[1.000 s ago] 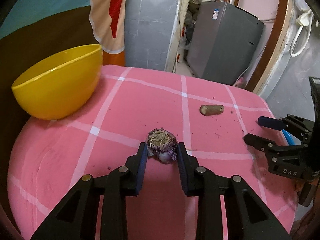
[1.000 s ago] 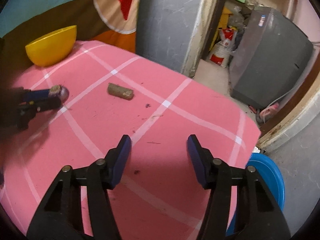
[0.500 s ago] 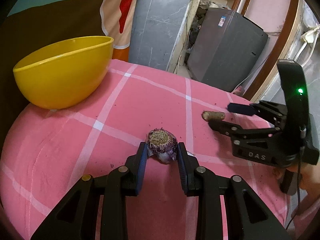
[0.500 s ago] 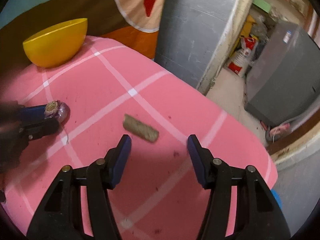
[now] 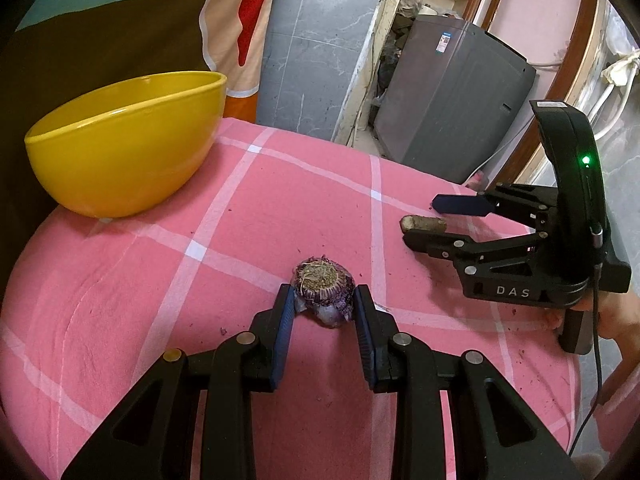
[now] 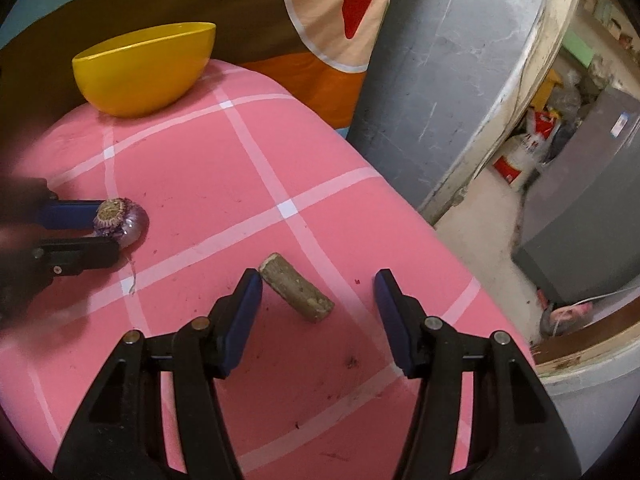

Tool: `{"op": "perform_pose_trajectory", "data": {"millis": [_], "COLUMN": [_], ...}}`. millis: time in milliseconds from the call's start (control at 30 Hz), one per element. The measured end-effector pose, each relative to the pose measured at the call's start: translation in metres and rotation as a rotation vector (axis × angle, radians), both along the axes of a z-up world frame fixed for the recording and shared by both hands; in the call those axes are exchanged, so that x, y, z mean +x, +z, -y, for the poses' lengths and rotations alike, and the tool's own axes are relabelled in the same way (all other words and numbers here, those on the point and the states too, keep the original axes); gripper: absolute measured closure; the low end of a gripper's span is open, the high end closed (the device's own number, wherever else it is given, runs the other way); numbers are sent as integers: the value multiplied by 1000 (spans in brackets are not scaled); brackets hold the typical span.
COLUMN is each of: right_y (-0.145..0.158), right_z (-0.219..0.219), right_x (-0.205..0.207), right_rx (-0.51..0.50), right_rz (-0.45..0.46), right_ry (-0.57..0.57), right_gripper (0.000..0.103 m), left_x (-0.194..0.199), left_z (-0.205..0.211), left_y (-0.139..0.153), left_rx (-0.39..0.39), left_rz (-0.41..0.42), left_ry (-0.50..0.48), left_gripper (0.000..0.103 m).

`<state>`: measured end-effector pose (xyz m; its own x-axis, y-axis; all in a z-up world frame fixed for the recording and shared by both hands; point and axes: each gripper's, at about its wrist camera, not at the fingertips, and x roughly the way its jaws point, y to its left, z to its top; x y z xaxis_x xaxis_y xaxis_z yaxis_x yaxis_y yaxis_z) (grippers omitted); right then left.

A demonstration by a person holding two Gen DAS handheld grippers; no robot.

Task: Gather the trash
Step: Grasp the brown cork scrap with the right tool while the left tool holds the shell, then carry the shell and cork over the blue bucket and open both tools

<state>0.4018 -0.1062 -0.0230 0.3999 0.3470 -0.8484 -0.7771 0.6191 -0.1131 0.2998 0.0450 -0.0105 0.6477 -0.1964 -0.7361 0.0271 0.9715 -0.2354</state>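
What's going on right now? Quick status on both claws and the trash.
Left gripper shut on the onion top. Right gripper open, just narrowing, astride the brown stub, not gripping. Yellow bowl waiting, nothing in the way.

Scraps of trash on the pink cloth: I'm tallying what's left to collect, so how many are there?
2. An onion end is clamped in the left hand-held gripper; a brown stub lies between the open right hand-held gripper's fingers. The yellow bowl's inside isn't visible.

Left gripper (image 6: 108, 232) body blurred at frame edge — perhaps a hand behind it.
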Motion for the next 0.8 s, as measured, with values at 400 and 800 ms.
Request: {"op": "perform_pose_trajectory", "data": {"millis": [400, 800], "right_y": [1, 7], "right_z": [-4, 35], "right_x": [-20, -50], "right_rx": [22, 137], "right_rz": [-21, -109], "right_ry": [-14, -201], "right_gripper": [79, 82], "left_x": [-1, 0], "left_z": [0, 1], "left_y": [1, 1], "left_rx": [1, 2], "left_rz": [0, 1], "left_ry": [0, 0], "left_gripper": [77, 77]}}
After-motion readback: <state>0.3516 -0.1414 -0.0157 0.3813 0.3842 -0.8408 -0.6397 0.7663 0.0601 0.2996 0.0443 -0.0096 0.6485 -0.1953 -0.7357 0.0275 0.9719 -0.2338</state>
